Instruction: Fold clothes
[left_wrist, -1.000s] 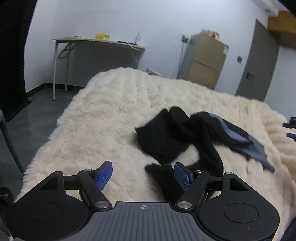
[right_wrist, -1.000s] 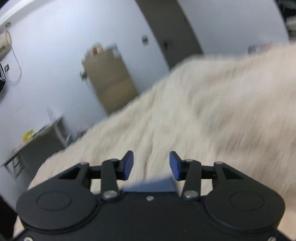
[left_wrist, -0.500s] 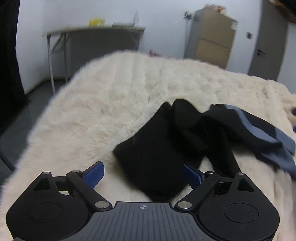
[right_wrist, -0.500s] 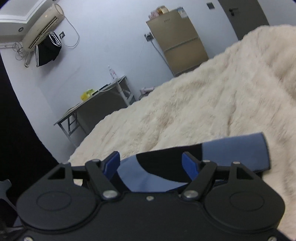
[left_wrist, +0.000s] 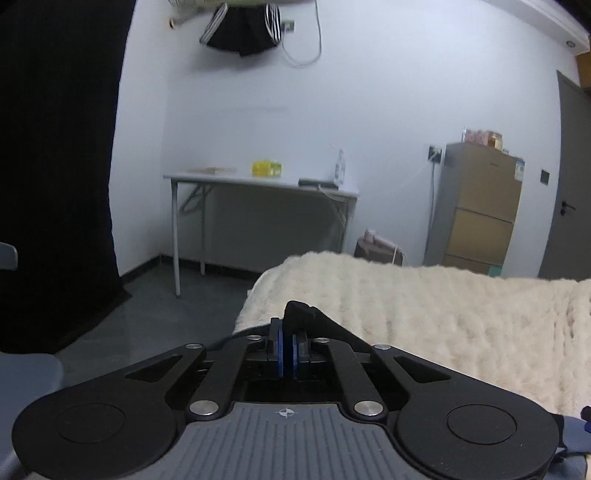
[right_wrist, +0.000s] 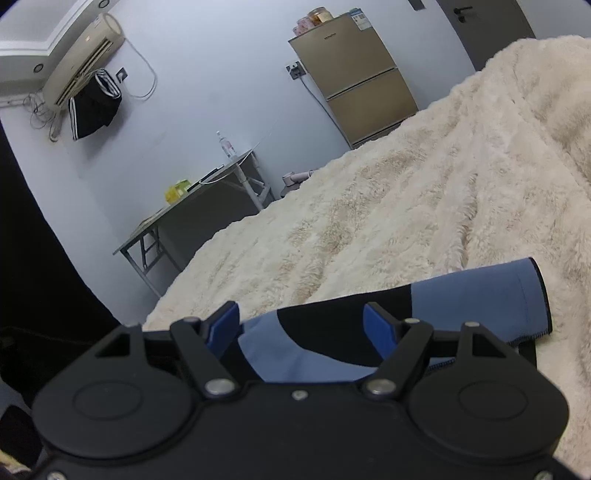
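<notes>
A black and blue-grey garment lies on a cream fluffy blanket (right_wrist: 388, 206). In the left wrist view my left gripper (left_wrist: 287, 349) is shut on a fold of the garment's black cloth (left_wrist: 306, 317), which bunches up past the blue pads near the blanket's (left_wrist: 443, 314) left edge. In the right wrist view my right gripper (right_wrist: 301, 328) is open, its blue pads on either side of the garment's black and blue sleeve (right_wrist: 461, 295), which lies flat on the blanket. Most of the garment is hidden under the grippers.
A grey folding table (left_wrist: 258, 184) with a yellow box and a bottle stands by the far wall. A gold cabinet (left_wrist: 476, 206) and a grey door (left_wrist: 569, 184) are at the right. Dark floor (left_wrist: 155, 314) lies left of the blanket. Black shorts hang under an air conditioner (right_wrist: 81, 59).
My left gripper has gone from open above the black cloth to shut on it, and its view has tipped up toward the wall. My right gripper has opened wider over the sleeve.
</notes>
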